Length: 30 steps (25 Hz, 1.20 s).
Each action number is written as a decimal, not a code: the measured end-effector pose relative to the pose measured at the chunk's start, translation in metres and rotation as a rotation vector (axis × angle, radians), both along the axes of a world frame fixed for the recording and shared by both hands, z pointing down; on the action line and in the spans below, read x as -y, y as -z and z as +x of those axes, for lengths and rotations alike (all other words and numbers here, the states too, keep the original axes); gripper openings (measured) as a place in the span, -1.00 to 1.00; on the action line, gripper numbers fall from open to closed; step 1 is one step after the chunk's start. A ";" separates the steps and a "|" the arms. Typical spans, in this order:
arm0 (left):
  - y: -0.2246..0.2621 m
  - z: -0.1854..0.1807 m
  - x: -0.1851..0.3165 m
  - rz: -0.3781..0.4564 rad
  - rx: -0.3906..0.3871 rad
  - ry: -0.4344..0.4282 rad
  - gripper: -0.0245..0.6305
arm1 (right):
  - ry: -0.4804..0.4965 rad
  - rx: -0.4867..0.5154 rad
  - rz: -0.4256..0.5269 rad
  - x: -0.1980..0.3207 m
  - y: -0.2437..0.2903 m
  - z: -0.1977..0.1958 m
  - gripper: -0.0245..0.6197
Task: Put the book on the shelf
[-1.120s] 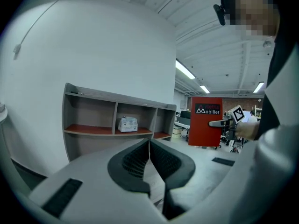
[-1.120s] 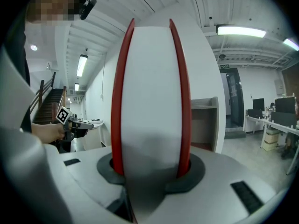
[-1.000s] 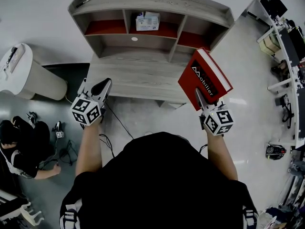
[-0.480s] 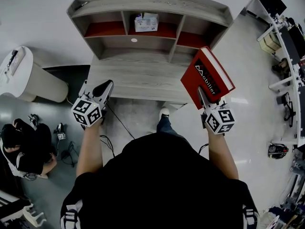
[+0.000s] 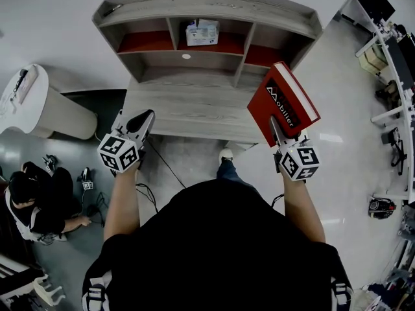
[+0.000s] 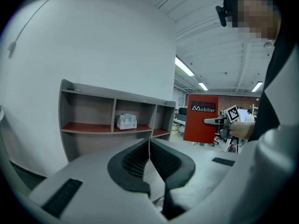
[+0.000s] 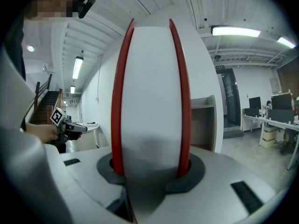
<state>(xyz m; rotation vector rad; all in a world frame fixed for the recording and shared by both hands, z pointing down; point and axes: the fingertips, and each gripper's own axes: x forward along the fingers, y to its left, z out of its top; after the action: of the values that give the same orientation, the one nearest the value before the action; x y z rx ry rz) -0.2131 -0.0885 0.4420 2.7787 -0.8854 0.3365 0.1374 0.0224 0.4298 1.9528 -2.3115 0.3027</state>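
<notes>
Grips the red book [image 5: 285,101] in the right gripper [image 5: 275,126], with one jaw pressed on each red cover and the white page edge facing back toward the hand. Holds it up in the air, standing tall, over the right front corner of the desk [image 5: 194,109] and sticking out a little past the desk's right edge. Turns the cover with the white letters toward the left gripper [image 5: 143,116]. Leaves bare gray wood between the book and the shelf [image 5: 207,6] at the back of the desk. Shows three open spaces in the shelf, each with a red bottom: a white pack [image 5: 200,30] in the middle one, and the right one just behind the book's far edge. Holds the left gripper near the desk's left front corner, well apart from the book, jaws shut tight together with nothing between them. Leaves open floor [image 5: 337,167] to the right of the book, as far as the long tables [image 5: 389,63] at the far right. Has a round white stand [image 5: 39,109] left of the desk and a person [image 5: 32,203] crouched low on the floor near it.
</notes>
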 end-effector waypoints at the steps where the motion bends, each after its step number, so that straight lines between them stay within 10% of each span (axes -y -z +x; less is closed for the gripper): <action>1: -0.001 0.001 0.001 0.001 0.001 -0.001 -0.85 | 0.000 0.000 -0.001 0.001 -0.001 0.001 -0.39; 30: -0.020 0.053 0.081 -0.051 0.030 0.043 -0.85 | 0.050 0.010 -0.071 0.106 -0.027 0.051 -0.39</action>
<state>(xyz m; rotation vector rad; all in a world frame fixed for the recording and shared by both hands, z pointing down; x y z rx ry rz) -0.1598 -0.1692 0.4619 2.7105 -0.9290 0.3897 0.1882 -0.0836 0.4565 1.8617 -2.3187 0.3855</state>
